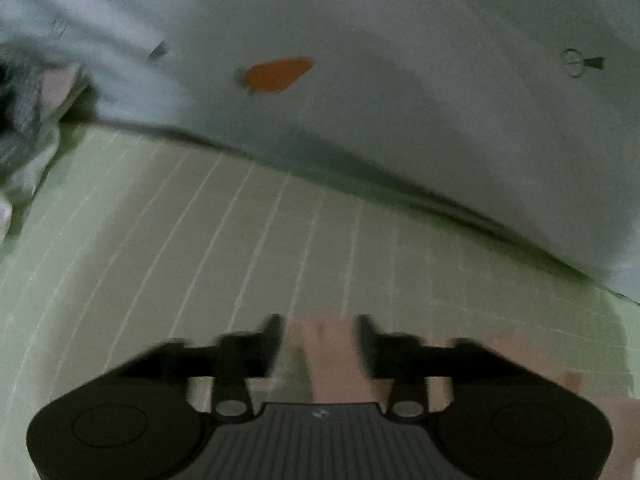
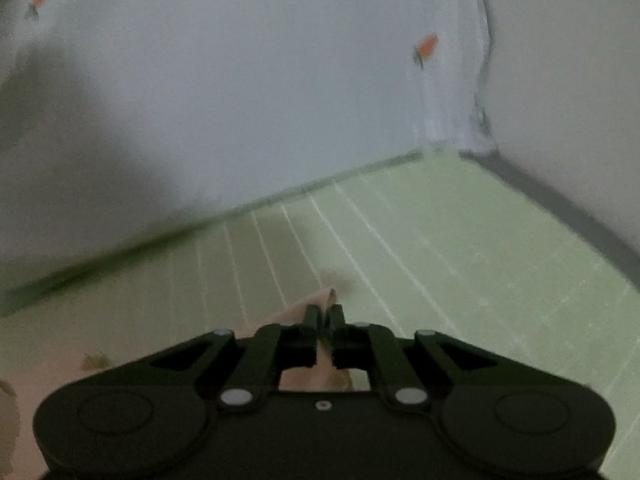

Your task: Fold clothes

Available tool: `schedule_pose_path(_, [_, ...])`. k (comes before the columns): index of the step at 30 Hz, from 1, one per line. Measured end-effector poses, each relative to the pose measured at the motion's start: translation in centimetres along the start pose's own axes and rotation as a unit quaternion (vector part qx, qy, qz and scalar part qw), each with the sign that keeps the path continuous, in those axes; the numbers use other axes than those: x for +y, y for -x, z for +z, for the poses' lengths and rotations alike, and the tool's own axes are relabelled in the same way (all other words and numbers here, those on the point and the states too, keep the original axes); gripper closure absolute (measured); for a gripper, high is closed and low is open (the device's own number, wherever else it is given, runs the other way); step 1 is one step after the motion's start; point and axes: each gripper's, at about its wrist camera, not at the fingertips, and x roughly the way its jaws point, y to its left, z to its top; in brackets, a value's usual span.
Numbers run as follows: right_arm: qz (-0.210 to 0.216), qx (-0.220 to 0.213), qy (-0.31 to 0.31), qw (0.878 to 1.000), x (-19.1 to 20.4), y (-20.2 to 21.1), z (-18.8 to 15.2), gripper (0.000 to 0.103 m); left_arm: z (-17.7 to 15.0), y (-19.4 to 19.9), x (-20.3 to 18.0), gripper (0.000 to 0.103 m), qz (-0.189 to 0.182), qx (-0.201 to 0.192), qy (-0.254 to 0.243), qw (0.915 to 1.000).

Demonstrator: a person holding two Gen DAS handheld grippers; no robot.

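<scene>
A pale pink garment (image 1: 332, 364) lies on the green gridded mat (image 1: 200, 240) under my left gripper (image 1: 320, 340). The left jaws stand apart, with a strip of the pink cloth between them and a gap showing beside the left finger. In the right wrist view my right gripper (image 2: 325, 316) is shut on a corner of the pink garment (image 2: 320, 299), which sticks out just past the fingertips. More of the pink cloth spreads to the lower left (image 2: 40, 376). Both views are blurred.
A white sheet (image 1: 400, 100) with an orange carrot print (image 1: 276, 74) covers the surface beyond the mat (image 2: 440, 240). A heap of grey and white clothes (image 1: 24, 128) lies at the far left. A grey edge strip (image 2: 560, 208) borders the mat's right side.
</scene>
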Motion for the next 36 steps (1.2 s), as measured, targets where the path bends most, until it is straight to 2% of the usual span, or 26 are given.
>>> schedule_pose_path(1, [-0.003, 0.009, -0.005, 1.0, -0.3, -0.4, -0.5, 0.085, -0.3, -0.1, 0.5, 0.039, -0.006, 0.004, 0.01, 0.9999])
schedule_pose_path(2, [-0.004, 0.014, -0.012, 1.0, -0.6, -0.7, -1.0, 0.073, -0.6, -0.3, 1.1, 0.039, -0.018, 0.011, 0.023, 0.9995])
schedule_pose_path(6, [0.001, 0.029, -0.038, 0.999, -1.7, -2.0, -2.3, 0.06, -1.1, -1.8, 2.4, 0.041, -0.051, 0.037, 0.054, 0.9966])
schedule_pose_path(8, [0.005, 0.036, -0.044, 0.998, -1.8, -2.4, -2.6, 0.049, -1.4, -2.4, 2.5, 0.058, -0.064, 0.032, 0.064, 0.9953])
schedule_pose_path(9, [0.003, 0.039, -0.042, 0.998, -1.7, -2.7, -2.6, 0.046, -1.5, -2.7, 2.5, 0.086, -0.071, 0.029, 0.07, 0.9946])
schedule_pose_path(10, [0.002, 0.042, -0.04, 0.998, -1.6, -3.0, -2.6, 0.046, -1.6, -3.0, 2.4, 0.099, -0.075, 0.026, 0.073, 0.9941])
schedule_pose_path(13, [0.007, 0.05, -0.028, 0.998, -1.0, -3.8, -2.6, 0.046, -1.3, -3.4, 1.4, 0.101, -0.076, 0.01, 0.056, 0.9955])
schedule_pose_path(16, [0.019, 0.053, -0.021, 0.998, -0.7, -4.0, -2.4, 0.054, -0.4, -2.9, 0.1, 0.101, -0.066, -0.031, 0.014, 0.9973])
schedule_pose_path(17, [0.021, 0.054, -0.014, 0.998, -0.6, -4.0, -2.4, 0.068, -0.1, -2.6, -0.3, 0.101, -0.06, -0.045, 0.004, 0.9972])
schedule_pose_path(18, [0.023, 0.055, -0.007, 0.998, -0.5, -4.0, -2.3, 0.077, 0.2, -2.6, -0.5, 0.101, -0.056, -0.052, -0.004, 0.9971])
schedule_pose_path(19, [0.025, 0.056, 0.001, 0.998, -0.4, -4.0, -2.3, 0.094, 0.3, -2.9, -0.6, 0.101, -0.051, -0.053, -0.01, 0.9972])
schedule_pose_path(23, [0.02, 0.049, 0.015, 0.998, -0.5, -3.8, -2.6, 0.097, -0.2, -4.2, -0.6, 0.1, -0.013, -0.04, -0.036, 0.9985])
schedule_pose_path(26, [0.013, 0.047, 0.02, 0.999, -0.3, -3.6, -2.7, 0.097, -0.6, -4.2, -0.3, 0.095, -0.004, -0.035, -0.034, 0.9988])
schedule_pose_path(29, [0.008, 0.033, 0.04, 0.999, 0.4, -2.9, -2.6, 0.098, -0.3, -2.2, -0.4, 0.087, -0.015, -0.058, -0.035, 0.9976])
schedule_pose_path(31, [0.009, 0.018, 0.051, 0.999, 1.1, -1.9, -2.3, 0.098, -0.2, -0.9, -0.4, 0.071, -0.021, -0.073, -0.036, 0.9964])
schedule_pose_path(33, [0.017, -0.005, 0.071, 0.997, 2.0, -0.3, -2.0, 0.098, 0.0, 1.1, -0.4, 0.065, -0.026, -0.093, -0.036, 0.9947])
schedule_pose_path(36, [0.05, -0.038, 0.111, 0.992, 4.2, 2.7, -1.9, 0.099, -0.3, 4.5, -0.3, 0.063, -0.032, -0.113, -0.031, 0.9926])
